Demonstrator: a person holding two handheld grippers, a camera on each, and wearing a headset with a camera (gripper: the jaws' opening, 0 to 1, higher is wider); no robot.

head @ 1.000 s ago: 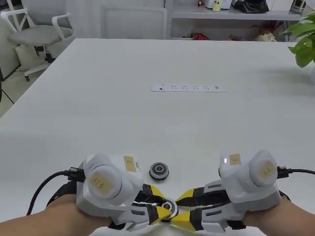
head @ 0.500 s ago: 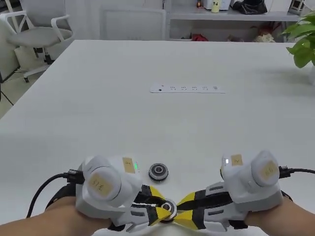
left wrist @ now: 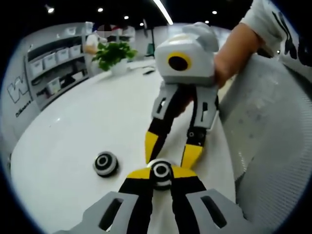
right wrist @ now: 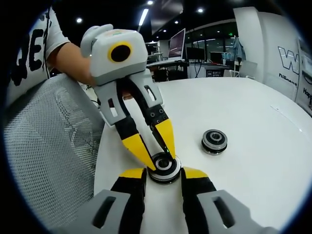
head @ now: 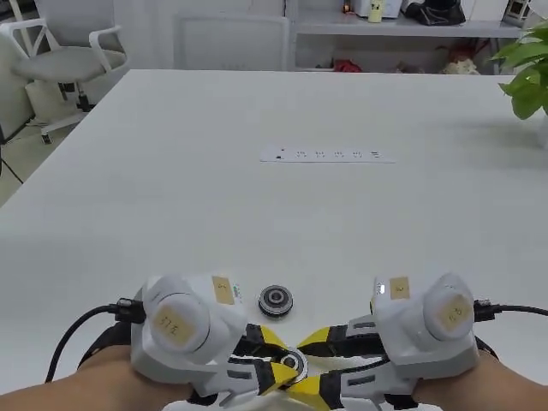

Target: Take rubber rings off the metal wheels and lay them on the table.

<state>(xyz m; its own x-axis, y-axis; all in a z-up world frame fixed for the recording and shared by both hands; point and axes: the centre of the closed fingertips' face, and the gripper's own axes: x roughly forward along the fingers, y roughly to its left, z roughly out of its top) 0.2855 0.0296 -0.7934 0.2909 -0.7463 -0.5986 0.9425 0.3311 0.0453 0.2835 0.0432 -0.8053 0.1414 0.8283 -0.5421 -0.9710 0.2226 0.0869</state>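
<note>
The right gripper (right wrist: 163,174) rises from the bottom, its yellow-tipped jaws pressed to either side of a metal wheel (right wrist: 165,166) with a black rubber ring. The left gripper (right wrist: 159,153) reaches down from the upper left, its jaws nearly together on the wheel's far rim. A second wheel (right wrist: 214,140) lies nearby on the white surface (right wrist: 243,109), beside a mesh chair back (right wrist: 44,146).

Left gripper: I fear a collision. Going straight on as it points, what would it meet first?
The wheel between its fingers; just beyond, probably the right gripper.
</note>
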